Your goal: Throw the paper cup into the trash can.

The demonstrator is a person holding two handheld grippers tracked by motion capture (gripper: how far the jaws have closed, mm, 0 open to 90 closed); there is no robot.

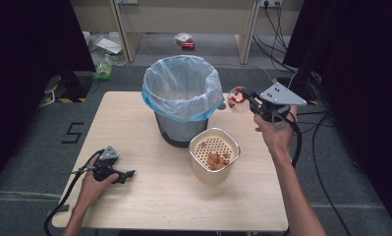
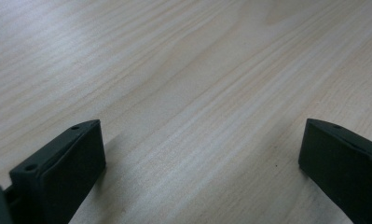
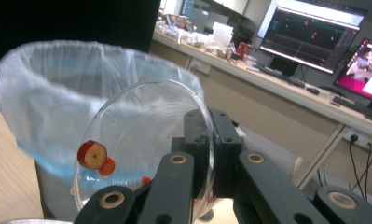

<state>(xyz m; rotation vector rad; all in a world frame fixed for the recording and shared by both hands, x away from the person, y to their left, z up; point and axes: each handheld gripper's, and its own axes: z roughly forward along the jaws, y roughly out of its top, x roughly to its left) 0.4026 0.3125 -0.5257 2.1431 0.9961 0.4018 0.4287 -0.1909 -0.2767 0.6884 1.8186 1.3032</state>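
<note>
Between the closed jaws of the right gripper (image 1: 250, 104), a clear glass dish (image 1: 238, 100) is clamped by its rim and held tilted, nearly on edge, up in the air off the table (image 1: 134, 206). Seen from the right gripper view, the dish (image 3: 141, 144) rises just ahead of the jaws, and red fruit slices (image 3: 92, 155) cling to its lower inner face, off to the left of the grip. Directly beyond the dish stands the bin (image 1: 182, 96) with its pale blue liner (image 3: 48, 93); the dish sits just beside the liner's rim on the gripper's side, close but whether it touches I cannot tell. Below and nearer the person than the gripper stands a cream pot (image 1: 214, 156) with a perforated insert holding brown scraps, just beside the bin's base. Open air lies above the bin mouth, and bare tabletop lies under the right hand (image 1: 274, 132), running to the table's right edge.

Well apart, on the other side of the bin, the left gripper (image 1: 127, 174) lies low on the wood with its jaws spread wide and nothing between them; the left gripper view has bare wood grain (image 2: 188, 93) ahead of the pads (image 2: 76, 158). Free tabletop surrounds it on all sides.
</note>
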